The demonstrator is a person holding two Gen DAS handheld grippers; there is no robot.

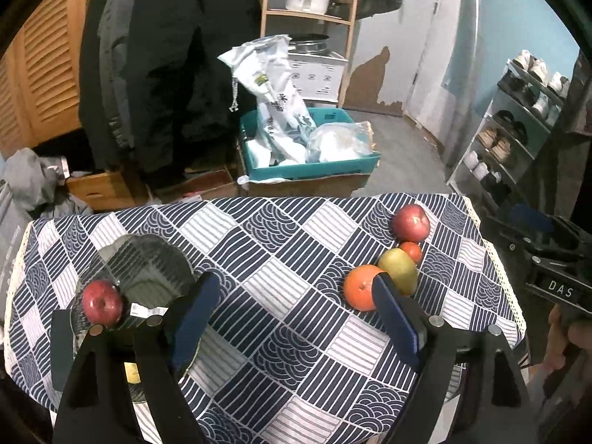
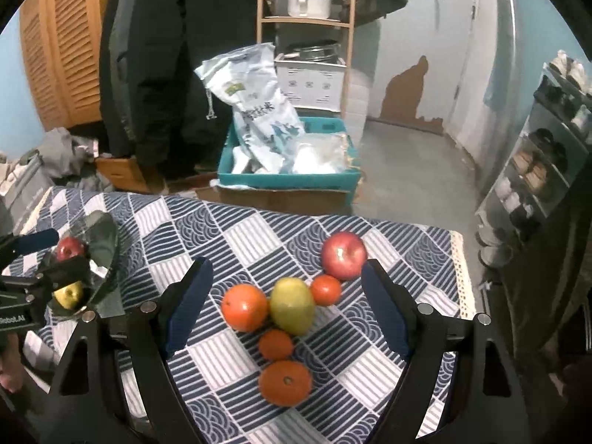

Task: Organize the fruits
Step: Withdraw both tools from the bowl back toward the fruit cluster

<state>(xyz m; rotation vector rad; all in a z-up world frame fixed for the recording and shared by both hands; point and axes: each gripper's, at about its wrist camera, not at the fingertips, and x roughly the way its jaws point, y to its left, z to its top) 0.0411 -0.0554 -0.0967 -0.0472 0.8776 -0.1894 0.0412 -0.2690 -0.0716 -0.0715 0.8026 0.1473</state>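
A glass bowl [image 1: 148, 259] sits at the table's left and holds a red apple [image 1: 102, 302] and a yellow fruit [image 2: 69, 294]. On the right lie a big red apple [image 2: 344, 256], a green-yellow mango [image 2: 292, 305], a large orange [image 2: 244, 307], a small tomato [image 2: 325, 289], a small orange [image 2: 275, 345] and another orange [image 2: 285, 383]. My left gripper [image 1: 296, 318] is open and empty, above the cloth between bowl and fruit pile. My right gripper [image 2: 285, 307] is open and empty, its fingers either side of the pile, above it.
The table wears a blue-and-white patterned cloth [image 1: 281, 244]. Behind it stand a teal crate [image 1: 307, 170] with white bags, a wooden shelf [image 1: 307, 14] with a pot, and a shoe rack [image 1: 518, 122] to the right. A dark coat hangs at the back left.
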